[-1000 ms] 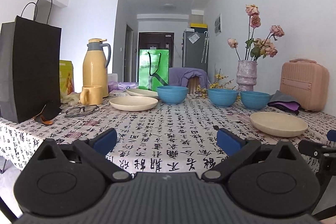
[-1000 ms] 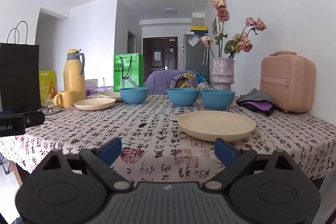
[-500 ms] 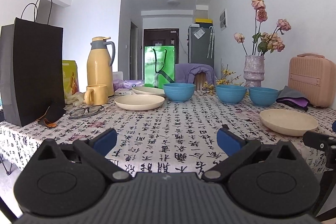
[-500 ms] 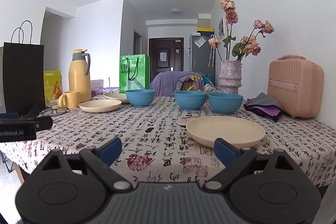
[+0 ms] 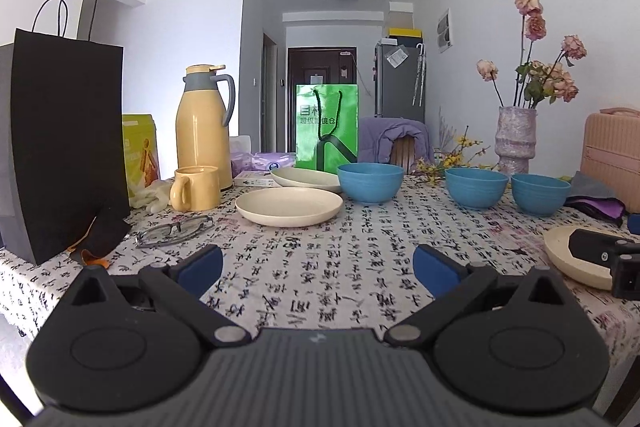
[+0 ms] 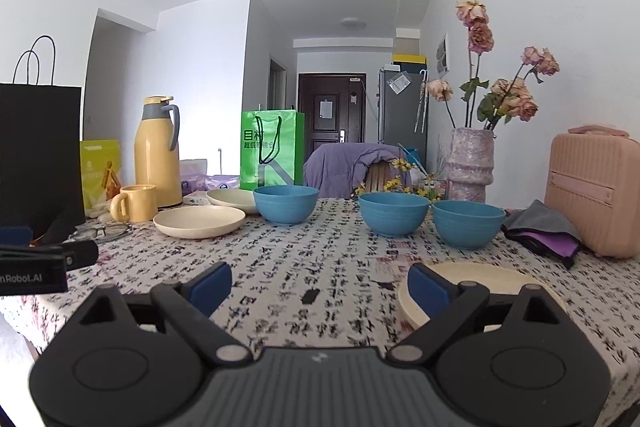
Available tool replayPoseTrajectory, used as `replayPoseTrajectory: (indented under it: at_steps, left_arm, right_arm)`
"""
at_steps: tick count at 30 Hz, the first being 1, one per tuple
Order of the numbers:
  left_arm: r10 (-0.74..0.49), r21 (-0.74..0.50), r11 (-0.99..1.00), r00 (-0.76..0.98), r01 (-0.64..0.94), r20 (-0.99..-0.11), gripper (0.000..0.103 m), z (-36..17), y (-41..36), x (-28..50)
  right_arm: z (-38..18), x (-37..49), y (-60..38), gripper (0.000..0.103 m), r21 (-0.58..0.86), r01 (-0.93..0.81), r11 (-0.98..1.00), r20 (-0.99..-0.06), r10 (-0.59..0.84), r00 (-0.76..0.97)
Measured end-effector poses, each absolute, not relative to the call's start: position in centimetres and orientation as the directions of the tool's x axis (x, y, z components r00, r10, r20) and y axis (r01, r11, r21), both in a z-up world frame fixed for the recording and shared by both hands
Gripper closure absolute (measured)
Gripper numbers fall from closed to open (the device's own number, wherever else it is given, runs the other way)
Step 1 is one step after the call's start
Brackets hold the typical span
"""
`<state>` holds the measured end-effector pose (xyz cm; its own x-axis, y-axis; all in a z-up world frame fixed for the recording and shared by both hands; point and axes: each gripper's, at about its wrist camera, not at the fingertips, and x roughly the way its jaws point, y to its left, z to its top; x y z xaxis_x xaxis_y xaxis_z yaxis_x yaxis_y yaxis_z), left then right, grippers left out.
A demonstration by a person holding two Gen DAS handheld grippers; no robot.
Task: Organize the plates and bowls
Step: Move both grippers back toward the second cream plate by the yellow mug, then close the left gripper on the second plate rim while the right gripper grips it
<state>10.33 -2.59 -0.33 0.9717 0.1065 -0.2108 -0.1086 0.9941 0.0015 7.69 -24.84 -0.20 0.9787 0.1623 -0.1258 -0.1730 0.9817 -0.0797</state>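
Observation:
Three blue bowls (image 6: 286, 203) (image 6: 394, 213) (image 6: 467, 223) stand in a row across the patterned tablecloth (image 6: 320, 267). Two cream plates (image 6: 199, 221) (image 6: 232, 200) lie at the back left, and a third cream plate (image 6: 480, 281) lies near the front right. My right gripper (image 6: 319, 287) is open, its right finger just over that near plate's left rim. My left gripper (image 5: 318, 267) is open above bare cloth, with a cream plate (image 5: 289, 205) and a blue bowl (image 5: 370, 182) beyond it. In the left wrist view the right gripper's body covers part of the near plate (image 5: 560, 251).
At the left stand a black paper bag (image 5: 60, 147), a yellow thermos (image 5: 205, 125), a yellow mug (image 5: 196, 187) and glasses (image 5: 176, 229). A green bag (image 5: 327, 127), a flower vase (image 6: 468, 163), a pink case (image 6: 592, 191) and folded cloth (image 6: 544, 233) line the back and right.
Both grippers have moved forward over the table. The right one now reaches the near cream plate. Both stay open.

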Motion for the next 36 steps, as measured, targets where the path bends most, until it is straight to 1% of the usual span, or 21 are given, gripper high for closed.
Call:
replayPoseTrajectory:
  at_steps: [12,20,28,32,36]
  left_arm:
    - [0.145,0.011,0.989,0.960,-0.147,-0.238,0.000,0.2,1.3,17.2]
    - [0.177,0.053,0.984,0.953,-0.169,-0.248,0.000,0.6,3.2,21.8]
    - [0.192,0.043,0.981,0.936,-0.188,-0.294,0.000,0.9,5.9,26.9]
    - [0.207,0.036,0.978,0.927,-0.206,-0.313,0.000,1.1,7.3,29.3]
    - [0.188,0.022,0.981,0.918,-0.193,-0.349,0.000,1.3,8.8,32.1]
  right_arm:
    - [0.8,14.6,-21.2,0.008,-0.102,-0.187,0.977,-0.141,0.172,0.975]
    - [1.4,18.9,-19.9,0.008,-0.087,-0.197,0.977,-0.156,0.182,0.971]
    - [3.3,24.7,-18.7,0.008,-0.006,-0.237,0.972,-0.177,0.232,0.957]
    - [3.9,27.2,-17.6,0.008,0.003,-0.263,0.965,-0.180,0.260,0.949]
    - [3.8,30.0,-16.2,0.008,0.028,-0.285,0.958,-0.222,0.283,0.933]
